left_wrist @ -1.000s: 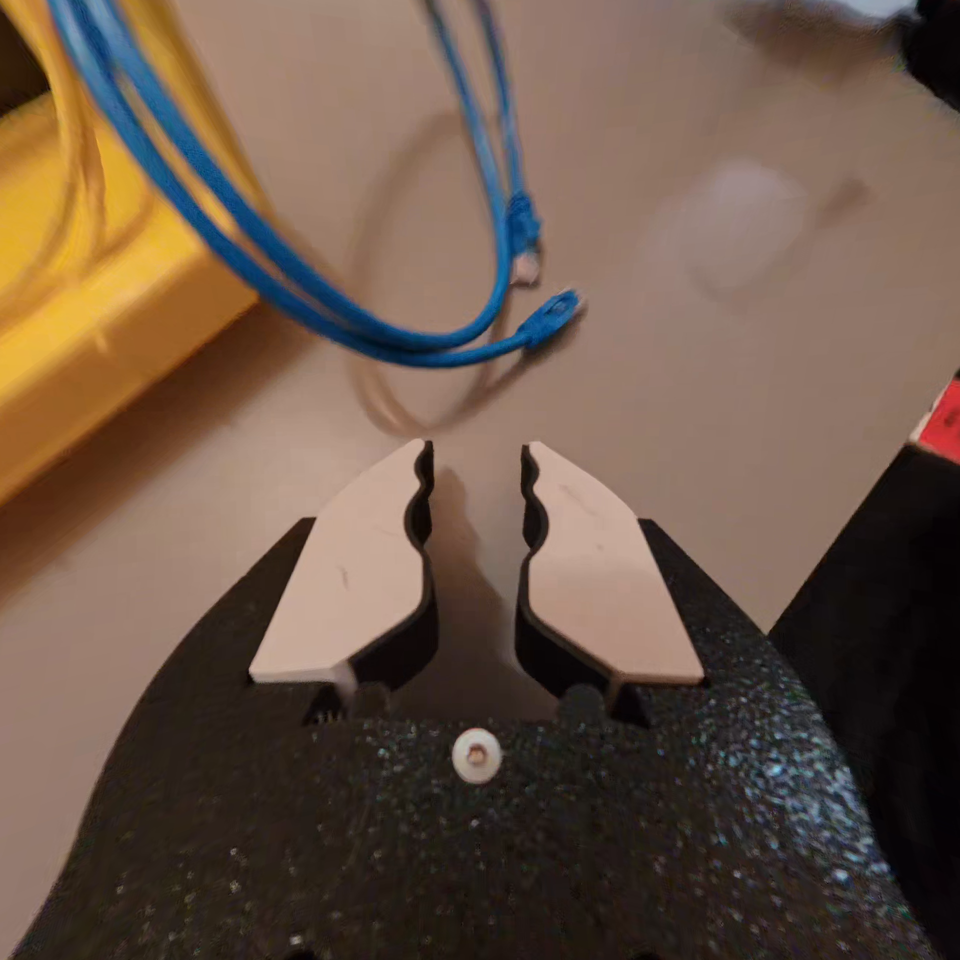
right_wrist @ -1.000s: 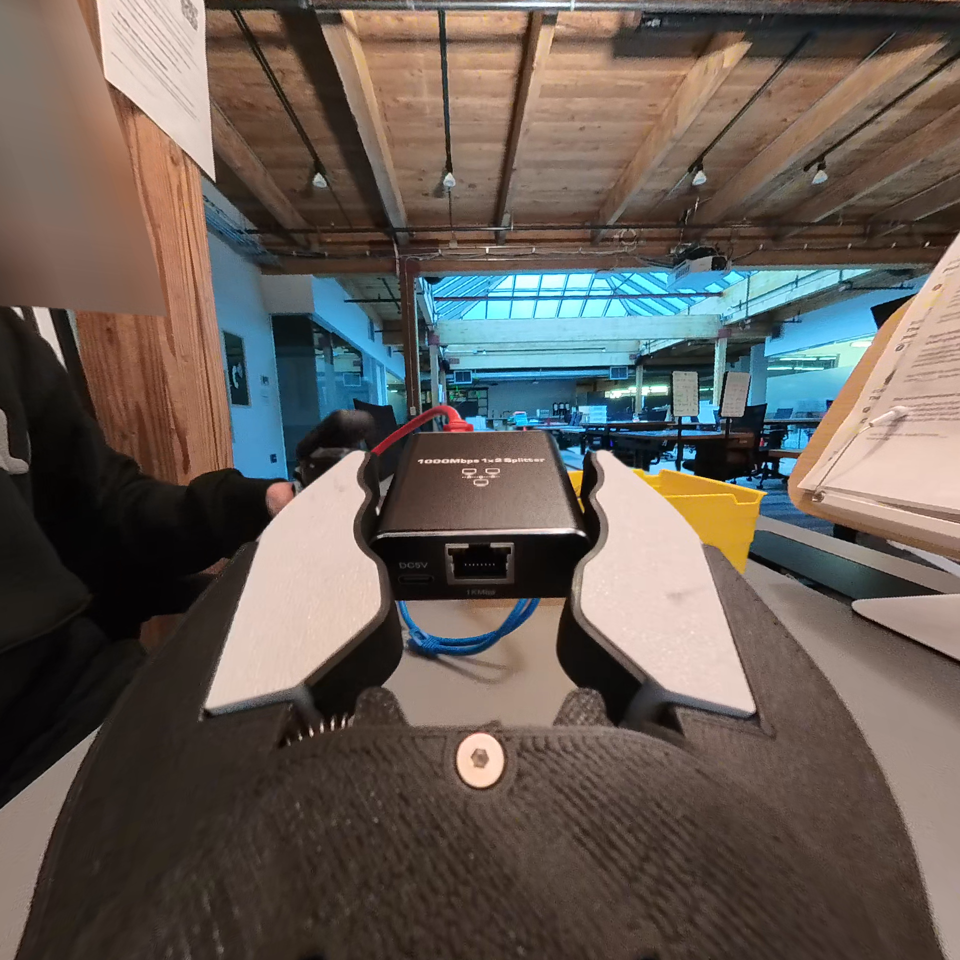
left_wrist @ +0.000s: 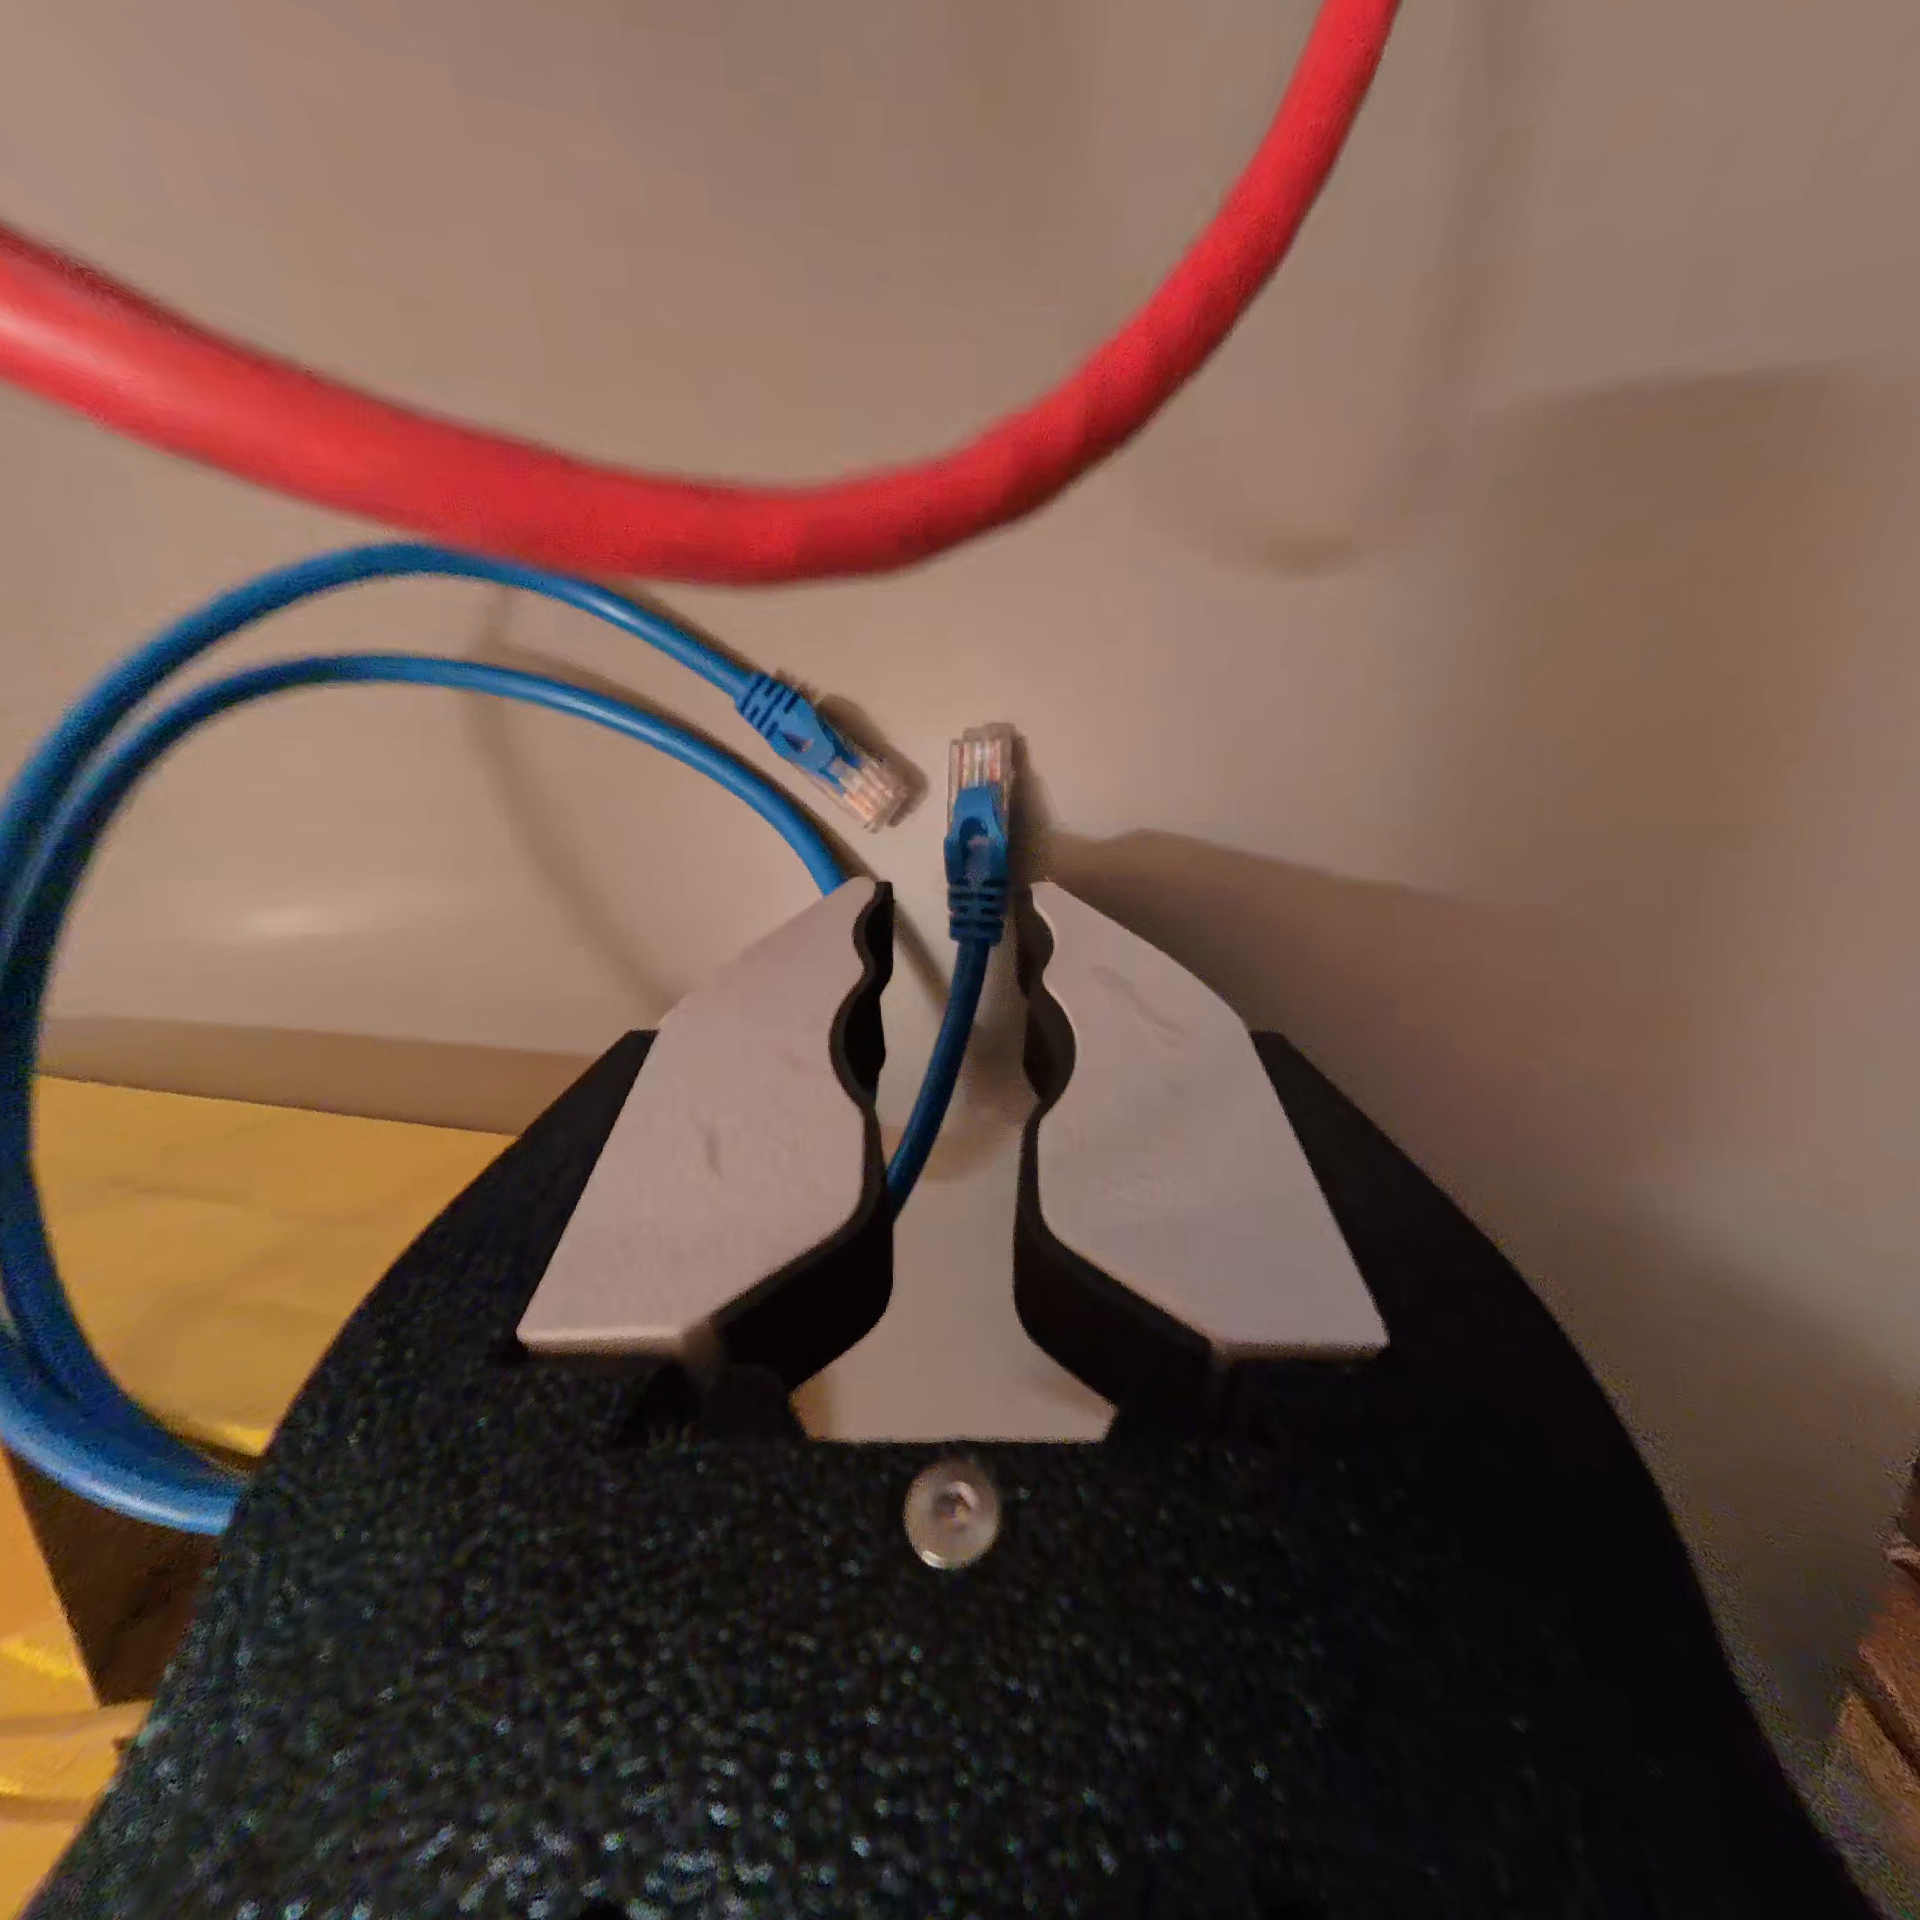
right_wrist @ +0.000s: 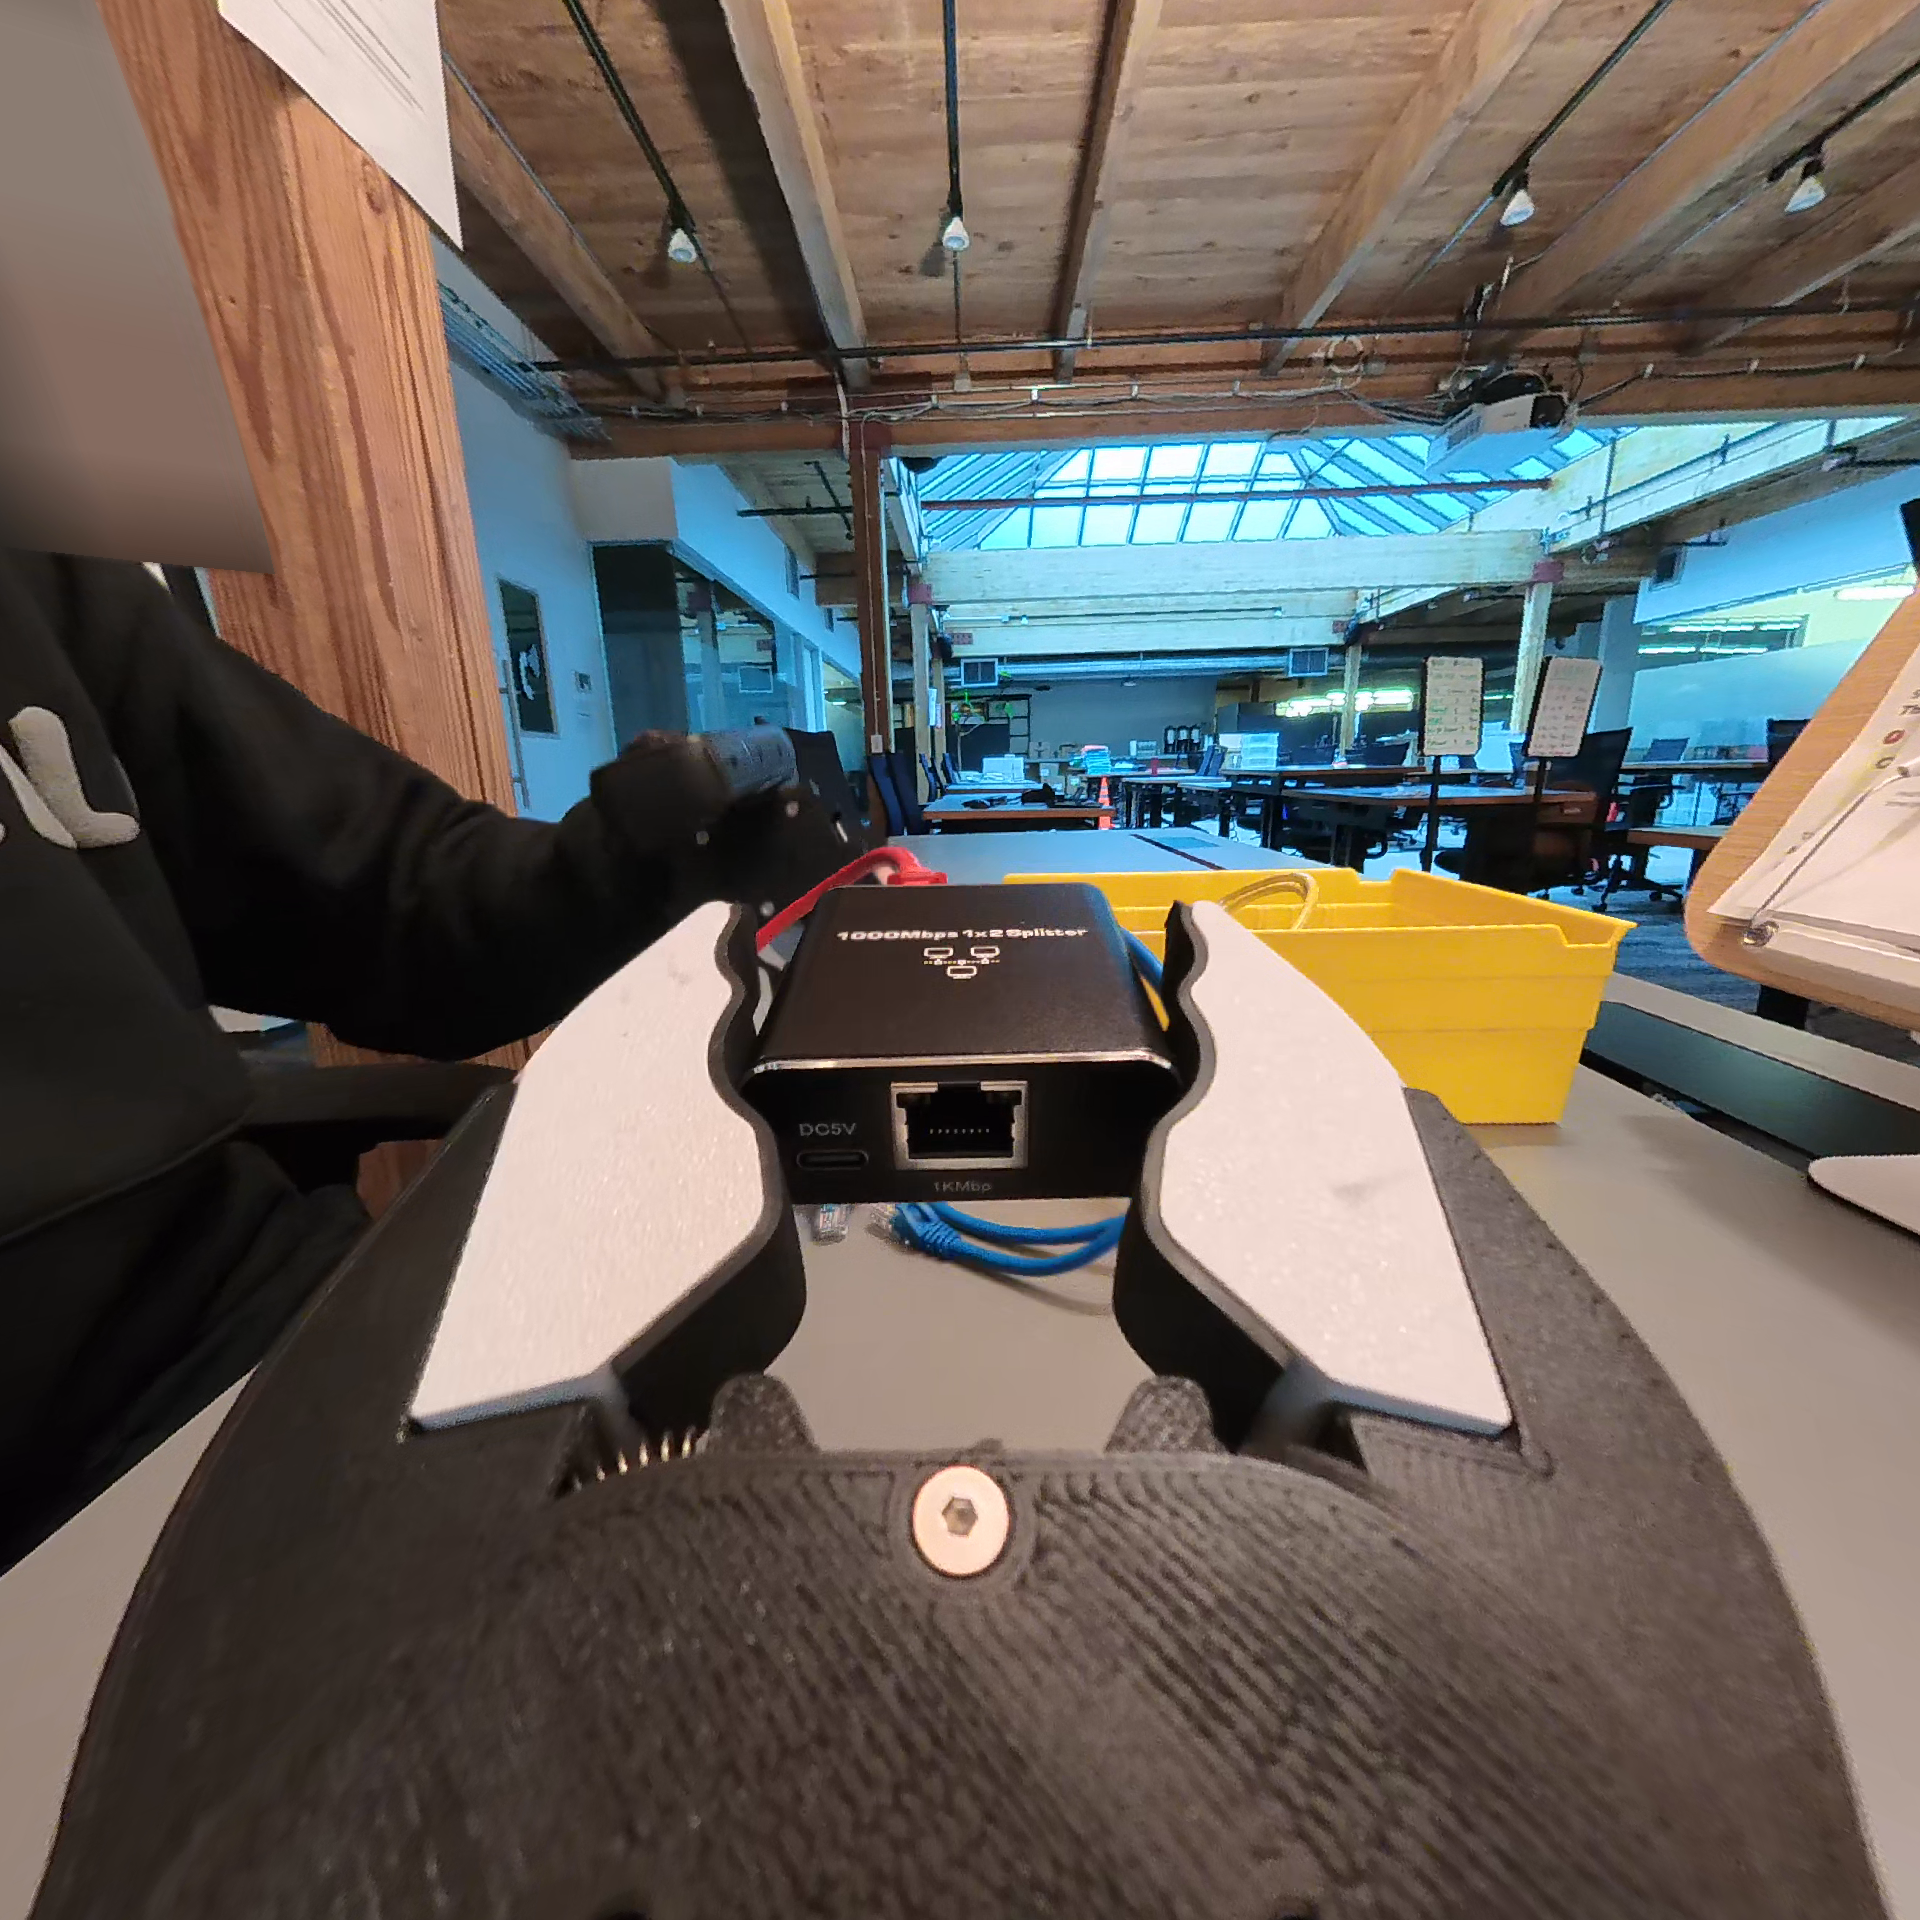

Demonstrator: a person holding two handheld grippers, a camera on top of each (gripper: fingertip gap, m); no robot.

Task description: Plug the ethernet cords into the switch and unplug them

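Note:
My right gripper is shut on the black switch and holds it above the grey table, its front port facing the camera and unoccupied. A red cord runs from the switch's back. In the left wrist view my left gripper is open, low over the table. One blue ethernet plug lies between its fingertips without being pinched. A second blue plug lies just left of it. The red cord hangs across in front. The blue cord also shows under the switch.
A yellow bin stands behind the switch and shows at lower left of the left wrist view. A person's black sleeve reaches in from the left. A clipboard stand is at the right and a wooden post at the left.
My left gripper has moved up to the blue plugs, and one now lies between its fingers. The red cord has come into its view. The right gripper keeps hold of the switch.

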